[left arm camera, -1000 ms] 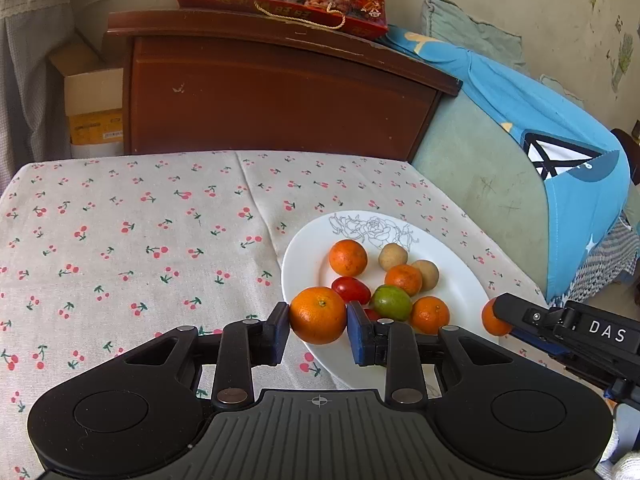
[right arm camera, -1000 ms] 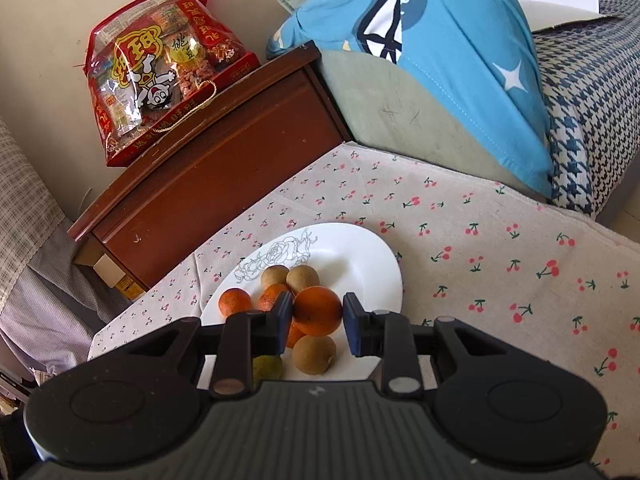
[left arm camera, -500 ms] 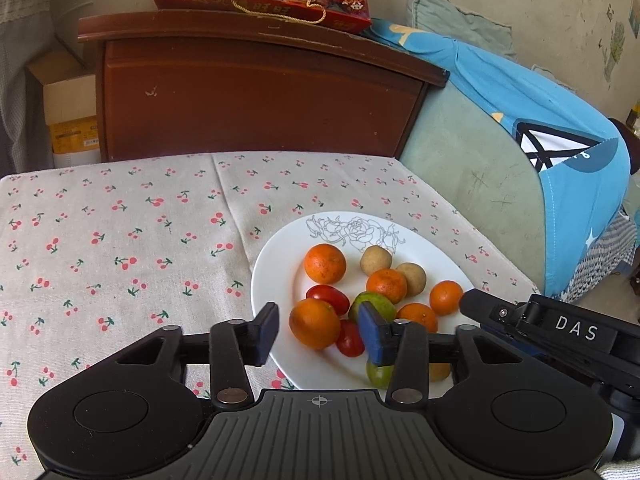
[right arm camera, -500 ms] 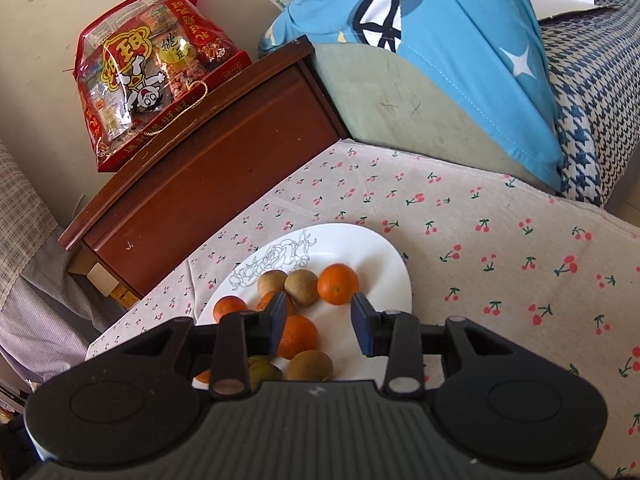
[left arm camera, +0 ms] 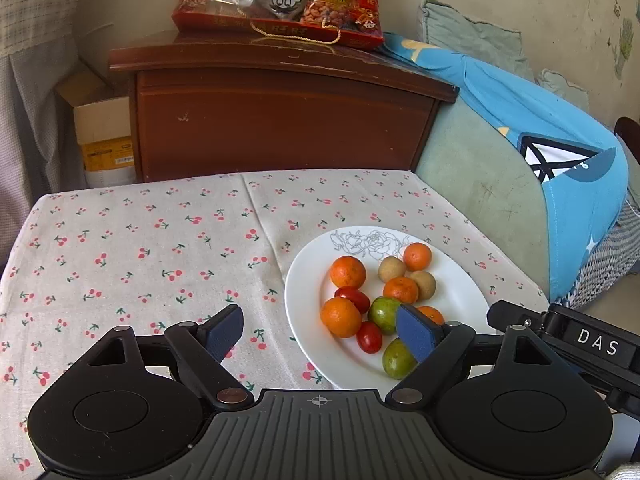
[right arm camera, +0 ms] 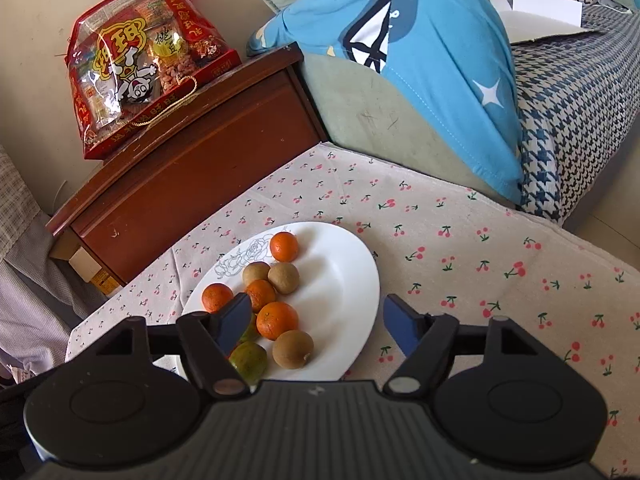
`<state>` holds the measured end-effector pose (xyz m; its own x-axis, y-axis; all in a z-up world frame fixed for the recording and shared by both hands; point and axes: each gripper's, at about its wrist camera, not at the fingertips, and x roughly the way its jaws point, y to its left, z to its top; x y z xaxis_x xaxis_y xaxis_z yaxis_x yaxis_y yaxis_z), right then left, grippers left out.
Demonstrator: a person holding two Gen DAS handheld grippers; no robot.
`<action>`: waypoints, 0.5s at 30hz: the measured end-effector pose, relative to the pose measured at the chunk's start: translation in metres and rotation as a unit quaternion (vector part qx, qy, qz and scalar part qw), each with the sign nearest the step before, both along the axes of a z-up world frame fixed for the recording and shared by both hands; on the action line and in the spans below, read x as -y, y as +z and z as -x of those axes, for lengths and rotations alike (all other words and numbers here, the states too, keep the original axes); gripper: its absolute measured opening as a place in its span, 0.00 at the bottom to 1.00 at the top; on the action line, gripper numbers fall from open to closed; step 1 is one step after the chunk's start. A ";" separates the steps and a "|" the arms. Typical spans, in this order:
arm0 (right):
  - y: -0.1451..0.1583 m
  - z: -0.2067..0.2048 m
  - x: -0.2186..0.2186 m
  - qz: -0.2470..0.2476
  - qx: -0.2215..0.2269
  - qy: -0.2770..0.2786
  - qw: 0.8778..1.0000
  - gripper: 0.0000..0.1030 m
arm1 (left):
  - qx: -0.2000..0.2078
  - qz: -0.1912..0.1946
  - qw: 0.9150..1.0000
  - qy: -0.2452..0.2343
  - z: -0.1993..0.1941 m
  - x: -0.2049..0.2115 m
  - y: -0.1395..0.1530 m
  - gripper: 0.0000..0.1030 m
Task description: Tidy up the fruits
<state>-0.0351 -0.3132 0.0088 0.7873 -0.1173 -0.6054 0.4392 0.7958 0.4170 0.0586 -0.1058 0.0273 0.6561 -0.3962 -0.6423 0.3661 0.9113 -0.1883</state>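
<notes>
Over the plate (left arm camera: 308, 344), our left gripper (left arm camera: 320, 330) and right gripper (right arm camera: 316, 322) both hang wide apart, empty; the fruits (left arm camera: 376, 292) sit piled there, so we lift straight clear without nudging them.

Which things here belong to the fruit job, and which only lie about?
Job: plate, oranges, tomatoes, green fruits, brown fruits, left gripper, right gripper, both open.
Lying about: snack bag, cabinet, blue cloth.

Left gripper (left arm camera: 320, 330), jaws wide apart, empty, above fruit-filled white plate (left arm camera: 306, 292).
</notes>
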 end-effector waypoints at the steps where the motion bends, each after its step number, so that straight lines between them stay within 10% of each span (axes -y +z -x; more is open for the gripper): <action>1: 0.002 0.001 -0.001 0.005 -0.006 0.003 1.000 0.74 | -0.003 0.000 1.000 0.003 0.000 -0.002 0.002 0.86; 15: 0.019 0.013 -0.014 0.038 -0.100 0.037 0.994 0.88 | -0.050 -0.022 0.998 0.032 0.008 -0.020 0.009 0.88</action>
<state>-0.0479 -0.2992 0.0273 0.6596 -0.1153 -0.7427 0.4473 0.8543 0.2646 0.0506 -0.0860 0.0365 0.6106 -0.3256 -0.7219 0.2877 0.9405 -0.1808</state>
